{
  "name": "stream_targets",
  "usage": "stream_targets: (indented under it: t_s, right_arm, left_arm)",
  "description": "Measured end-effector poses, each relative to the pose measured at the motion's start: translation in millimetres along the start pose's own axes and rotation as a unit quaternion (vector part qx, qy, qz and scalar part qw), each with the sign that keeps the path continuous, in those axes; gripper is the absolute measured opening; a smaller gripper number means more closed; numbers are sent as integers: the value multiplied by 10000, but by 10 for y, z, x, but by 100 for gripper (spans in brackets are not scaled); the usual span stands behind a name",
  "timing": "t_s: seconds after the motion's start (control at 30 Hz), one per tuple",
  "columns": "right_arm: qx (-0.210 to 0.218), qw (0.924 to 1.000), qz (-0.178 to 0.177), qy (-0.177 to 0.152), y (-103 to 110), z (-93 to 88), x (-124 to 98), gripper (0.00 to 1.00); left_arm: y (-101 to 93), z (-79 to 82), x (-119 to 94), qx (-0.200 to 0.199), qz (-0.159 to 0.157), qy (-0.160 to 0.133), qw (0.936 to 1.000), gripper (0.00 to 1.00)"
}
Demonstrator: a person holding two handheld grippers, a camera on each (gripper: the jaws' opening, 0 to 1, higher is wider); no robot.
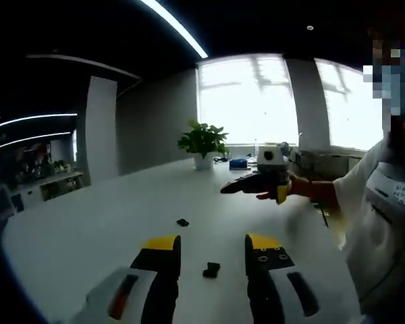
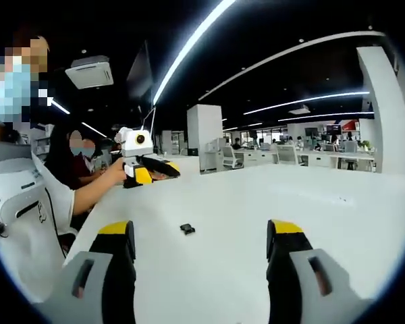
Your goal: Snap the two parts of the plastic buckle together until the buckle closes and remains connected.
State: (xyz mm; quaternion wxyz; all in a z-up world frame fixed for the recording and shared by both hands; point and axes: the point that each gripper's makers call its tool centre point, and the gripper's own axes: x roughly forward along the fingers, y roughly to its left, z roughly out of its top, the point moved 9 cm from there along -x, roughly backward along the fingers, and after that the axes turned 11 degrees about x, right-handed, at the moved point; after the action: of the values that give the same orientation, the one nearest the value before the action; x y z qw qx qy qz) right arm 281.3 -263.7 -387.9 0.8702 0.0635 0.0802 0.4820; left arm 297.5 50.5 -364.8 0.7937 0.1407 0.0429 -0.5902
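Two small black buckle parts lie apart on the white table [image 1: 88,236]. One part [image 1: 211,270] rests between my left gripper's [image 1: 212,240] yellow-tipped jaws, which stand open and hold nothing. The other part [image 1: 183,222] lies a little farther out. Beyond them, above the table, a person's hand holds my right gripper [image 1: 255,183]. In the right gripper view, one buckle part [image 2: 187,229] sits on the table just ahead of my right gripper [image 2: 199,225], whose jaws are wide open and hold nothing. My left gripper [image 2: 154,170] hovers at the far left, held by a hand.
A potted plant [image 1: 203,142] and a blue object [image 1: 237,163] stand at the table's far edge under bright windows. The person in a white shirt [image 1: 385,216] stands at the table's side. Office desks and chairs [image 2: 256,155] lie beyond the table.
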Motion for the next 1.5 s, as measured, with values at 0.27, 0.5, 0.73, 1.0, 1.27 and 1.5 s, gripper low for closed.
stream_targets:
  t_s: [0.27,0.5,0.73,1.0,1.27,1.5]
  right_arm:
    - [-38,9997,223,82,-55,28,176,81]
    - [-174,9994,206,208,-103,71,316,82]
    - [-231,9982,383,396,-108,81,552,82]
    - [-384,9933,691,840,-60,14,863,83]
    - [-127,9901,885,1083,-29,-94,1061,63]
    - [-212,9848,974,1423,-3,-192,1142,57]
  left_arm:
    - [-57,-80,-37,124,110,206,9997,48]
    - [-86,-164,-42,172,397,287,9987,58]
    - [-102,-279,-30,-198,737,422,9962,77]
    - [-70,-404,-36,-495,1166,714,9894,95]
    - [-77,-489,-69,-725,1370,874,9840,99]
    - [-113,-484,-60,-748,1302,814,9853,99]
